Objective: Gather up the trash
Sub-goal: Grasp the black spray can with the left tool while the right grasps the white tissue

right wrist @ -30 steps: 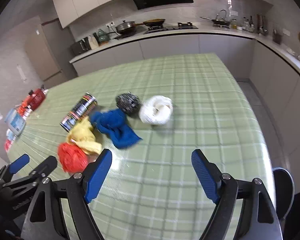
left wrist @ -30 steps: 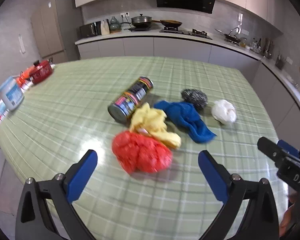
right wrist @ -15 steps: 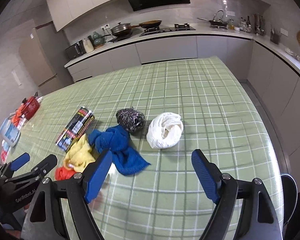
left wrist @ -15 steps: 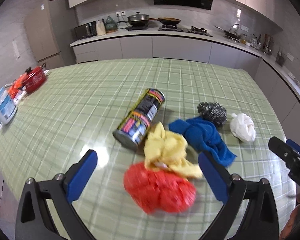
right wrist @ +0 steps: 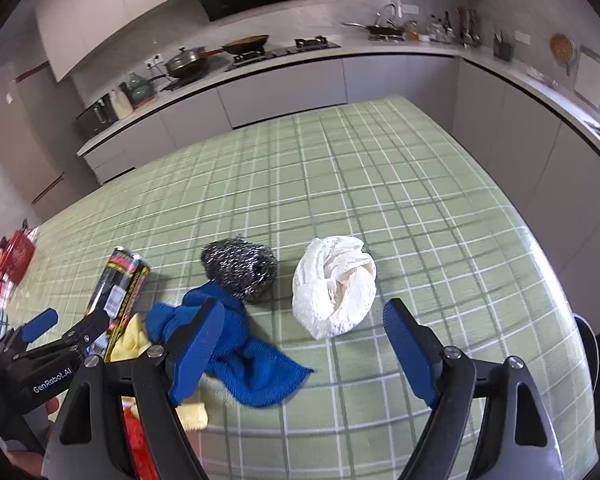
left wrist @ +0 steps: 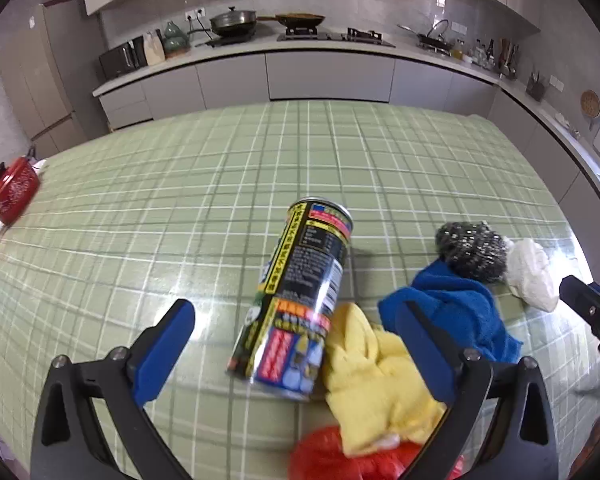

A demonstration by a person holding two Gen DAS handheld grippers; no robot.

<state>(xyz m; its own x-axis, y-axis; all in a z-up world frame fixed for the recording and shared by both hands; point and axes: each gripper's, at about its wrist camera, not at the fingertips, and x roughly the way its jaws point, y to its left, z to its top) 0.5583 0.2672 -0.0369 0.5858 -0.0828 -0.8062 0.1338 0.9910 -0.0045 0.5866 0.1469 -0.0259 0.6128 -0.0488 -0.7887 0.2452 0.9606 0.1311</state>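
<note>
i'd lower my left gripper (left wrist: 292, 344), jaws wide and empty, squarely over the can (left wrist: 300, 304) beside the yellow rag (left wrist: 376, 384); right gripper (right wrist: 304, 340) empty too.

The far half of the table (right wrist: 340, 168) is bare, so a claw can pass there. Near the front edge, the can (left wrist: 300, 304), yellow cloth (left wrist: 372, 376), blue cloth (right wrist: 240, 356), steel scrubber (right wrist: 240, 268) and white wad (right wrist: 336, 288) crowd together. A red pot (left wrist: 14, 190) sits at the left edge.
</note>
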